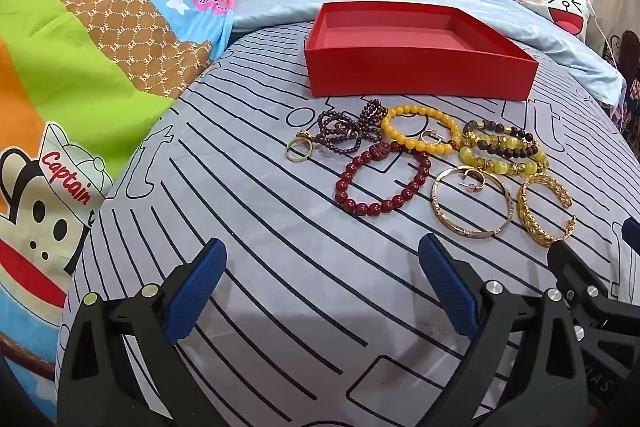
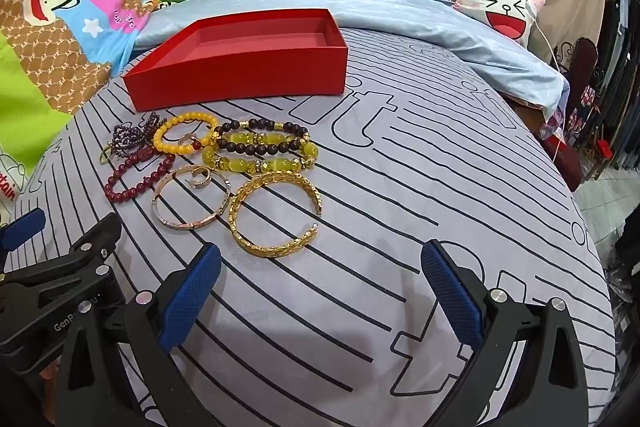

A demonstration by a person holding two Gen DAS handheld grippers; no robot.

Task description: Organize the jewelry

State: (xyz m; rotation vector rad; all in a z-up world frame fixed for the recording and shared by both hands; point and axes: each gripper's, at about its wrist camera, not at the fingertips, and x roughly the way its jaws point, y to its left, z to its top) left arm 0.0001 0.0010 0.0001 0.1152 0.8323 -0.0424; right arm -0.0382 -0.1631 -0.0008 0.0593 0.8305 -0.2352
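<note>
- Your right hand-held gripper [image 2: 320, 291] and left hand-held gripper [image 1: 322, 291] both gape wide, empty.
- Jewelry lies mid-bed, before the empty red box [image 2: 240, 75].
- The gold cuff [image 2: 276, 215] lies just ahead-left of your right one, which is nearer; its gap faces right.

The left gripper [image 1: 322, 281] is tilted downward, its 2 blue-padded fingers [image 1: 196, 291] spread wide with nothing between them. The right gripper [image 2: 320, 285] is tilted down the same way, jaws equally wide and empty. The 2 sit side by side: the right one's black frame shows at the right edge of the left view, and the left one's at the left edge of the right view.
</note>
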